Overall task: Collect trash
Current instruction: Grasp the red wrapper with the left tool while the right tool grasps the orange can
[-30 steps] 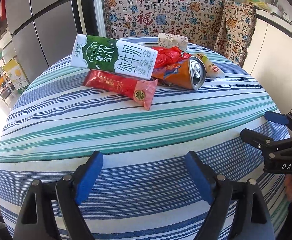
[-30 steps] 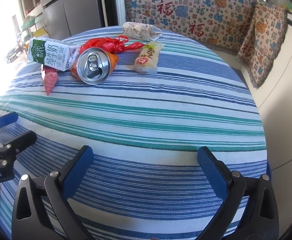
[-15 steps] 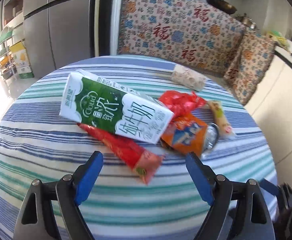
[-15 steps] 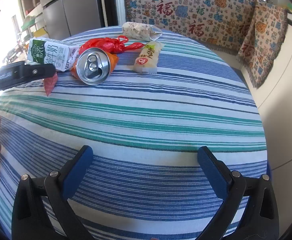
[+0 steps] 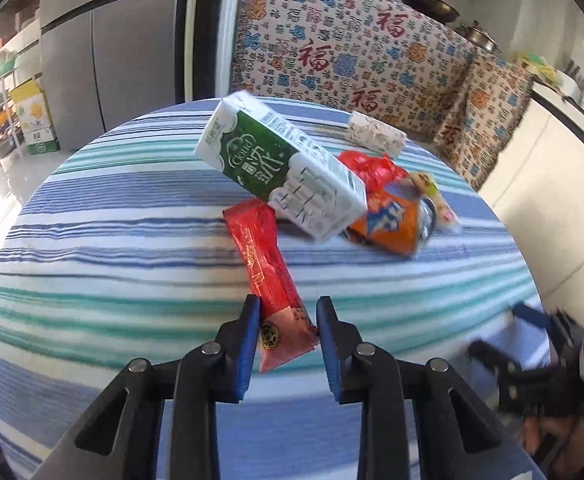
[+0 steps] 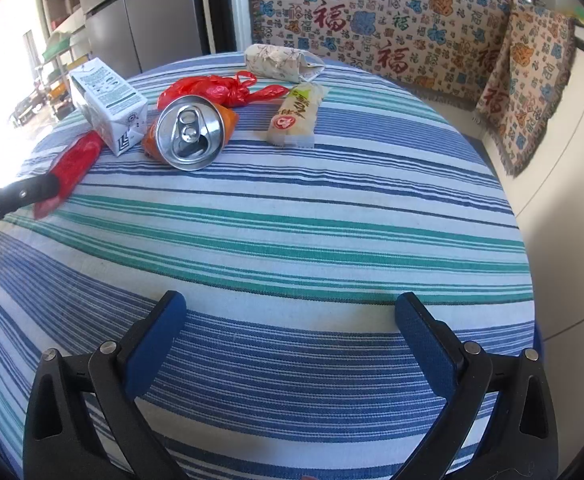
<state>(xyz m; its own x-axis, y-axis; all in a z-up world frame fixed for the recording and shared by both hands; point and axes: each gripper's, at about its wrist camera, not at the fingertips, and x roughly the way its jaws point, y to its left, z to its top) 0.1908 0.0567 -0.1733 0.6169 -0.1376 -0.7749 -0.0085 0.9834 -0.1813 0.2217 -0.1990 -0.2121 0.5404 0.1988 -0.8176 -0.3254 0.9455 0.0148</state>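
Observation:
Trash lies on a round striped table (image 5: 131,280): a red snack wrapper (image 5: 265,264), a green-and-white milk carton (image 5: 283,168), an orange can (image 5: 392,224), a red plastic bag (image 5: 372,168), a yellow snack packet (image 6: 296,116) and a patterned packet (image 6: 279,62). My left gripper (image 5: 287,322) has its blue pads either side of the wrapper's near end, closed onto it. It shows at the left edge of the right wrist view (image 6: 15,196). My right gripper (image 6: 287,332) is open and empty over the near table edge. The can (image 6: 191,136) faces it.
A sofa with a patterned cover (image 5: 352,52) stands behind the table. A grey fridge (image 5: 111,48) is at the back left, shelves with boxes (image 5: 31,120) at the far left. A white counter (image 5: 564,152) runs along the right.
My left gripper has moved forward and down to the red wrapper and closed from wide open onto its near end. The right gripper has stayed in place, open.

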